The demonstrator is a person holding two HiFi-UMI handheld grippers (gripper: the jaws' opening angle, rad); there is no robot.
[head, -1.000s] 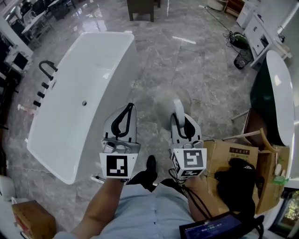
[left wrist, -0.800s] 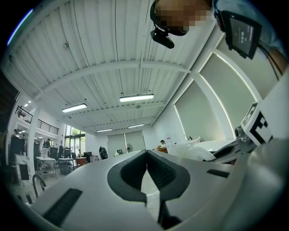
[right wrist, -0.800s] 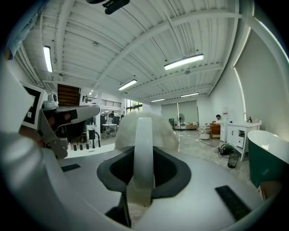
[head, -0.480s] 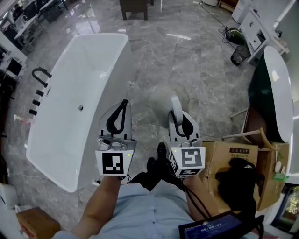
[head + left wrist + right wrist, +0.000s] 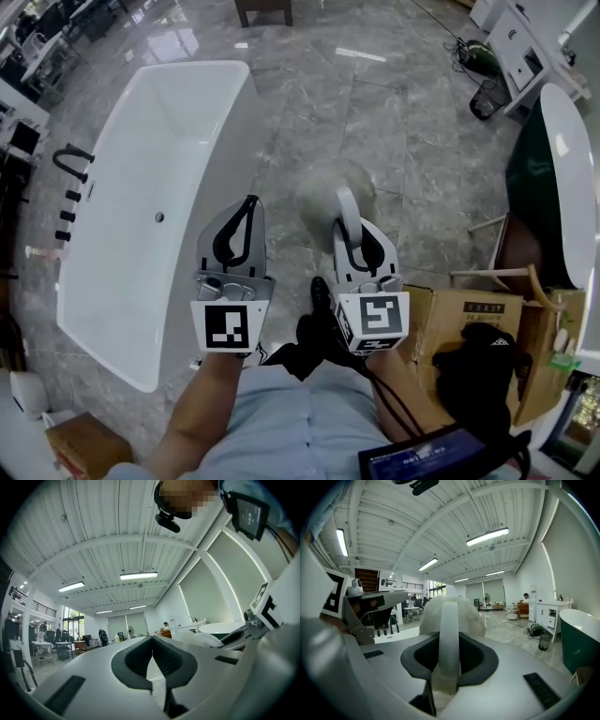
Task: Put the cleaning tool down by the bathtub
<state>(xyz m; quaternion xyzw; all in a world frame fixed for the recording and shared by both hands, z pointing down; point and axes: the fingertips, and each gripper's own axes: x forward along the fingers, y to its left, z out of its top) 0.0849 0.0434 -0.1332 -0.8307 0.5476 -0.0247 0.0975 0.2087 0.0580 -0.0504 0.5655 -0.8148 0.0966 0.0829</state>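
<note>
Gripping a white cleaning tool [image 5: 449,630], translucent plastic in the handle and fluffy at the head, the right gripper [image 5: 351,228] has its jaws clenched on the handle. The handle runs straight out between the dark pads, with the fluffy head beyond their tips. From the head view the tool is in the air in front of the person, its head showing against the grey marble floor [image 5: 403,131] just right of the long outer wall of the white rectangular bathtub [image 5: 131,281]. The left gripper [image 5: 249,204] hangs beside the right one, over the bathtub's near right edge, its jaws pressed together at the tips with nothing between them. An open brown cardboard box [image 5: 469,314] sits on the floor at the person's right, near a dark green tub with a white rim [image 5: 534,187].
</note>
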